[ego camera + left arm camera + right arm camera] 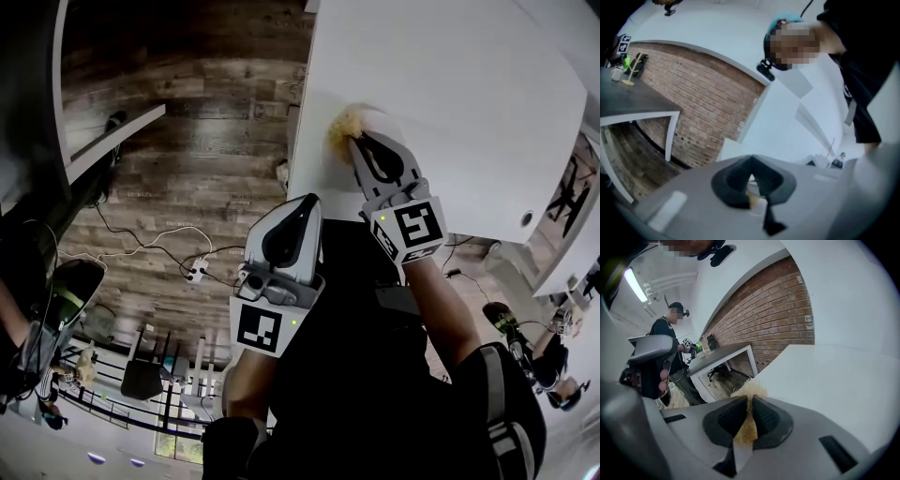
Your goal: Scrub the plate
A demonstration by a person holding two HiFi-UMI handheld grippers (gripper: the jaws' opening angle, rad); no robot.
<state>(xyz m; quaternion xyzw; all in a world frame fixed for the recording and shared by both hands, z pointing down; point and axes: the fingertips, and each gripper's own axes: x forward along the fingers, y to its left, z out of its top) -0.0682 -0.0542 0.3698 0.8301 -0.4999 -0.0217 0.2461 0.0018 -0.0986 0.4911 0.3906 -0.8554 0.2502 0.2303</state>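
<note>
1. White table (pixel 450 94) fills the far right, with wood floor (pixel 187 141) to its left.
2. The right tool (pixel 361 141) reaches over the table's near edge, its jaws pinched on a tan fibrous scrubber (pixel 342 127).
3. The scrubber's frayed end sticks out past the jaw tips, at the table's near left edge.
4. The left tool (pixel 307 204) hangs off the table, nearer and to the left, jaws closed together with nothing between them.

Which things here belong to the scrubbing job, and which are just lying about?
Job: tan fibrous scrubbing pad, clamped in the right gripper; white table. No plate shows.
Lying about: white power strip on the wooden floor; grey desk.
</note>
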